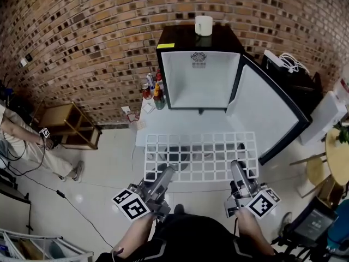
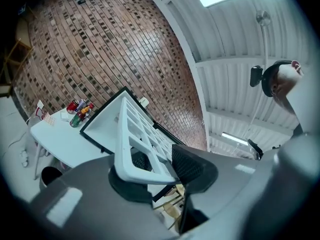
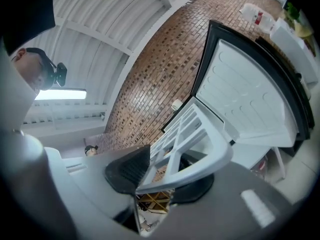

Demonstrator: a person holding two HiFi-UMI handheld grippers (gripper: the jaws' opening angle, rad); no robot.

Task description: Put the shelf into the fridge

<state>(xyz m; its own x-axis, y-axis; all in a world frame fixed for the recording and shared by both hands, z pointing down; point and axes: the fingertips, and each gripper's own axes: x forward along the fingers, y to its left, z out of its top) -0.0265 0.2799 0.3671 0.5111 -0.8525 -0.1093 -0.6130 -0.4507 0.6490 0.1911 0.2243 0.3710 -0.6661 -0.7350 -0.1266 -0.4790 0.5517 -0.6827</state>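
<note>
Two clamps on one white shelf (image 1: 202, 157): a moulded grid of square openings with a thicker frame round the edge, broad, flat and rigid-looking. Held roughly level in the air, far edge pointing at the fridge (image 1: 199, 72), near its open front but not yet in it.

Gripped along the near rail by the left gripper (image 1: 165, 173) toward one corner and the right gripper (image 1: 236, 169) toward the other. Shown close up in the left gripper view as a shelf (image 2: 135, 139) rail pinched between dark pads (image 2: 192, 166). Same story in the right gripper view: shelf (image 3: 195, 144) frame squeezed between the jaws, no gap to either side.

Judged as the carry-and-align step: lifted and faced up, insertion not begun. Calls next for an even push forward with both hands, keeping level and square. Also for lining the side edges up with any support ledges inside the white cavity, too faint to make out here.

Further out: door (image 1: 270, 113) swung open to the right, close by the shelf's right side and worth minding. White table (image 1: 180, 123) under the fridge, bottles (image 1: 155, 91) clustered at its left, a cup (image 1: 203, 25) on top, brick wall (image 1: 82, 37) behind.
</note>
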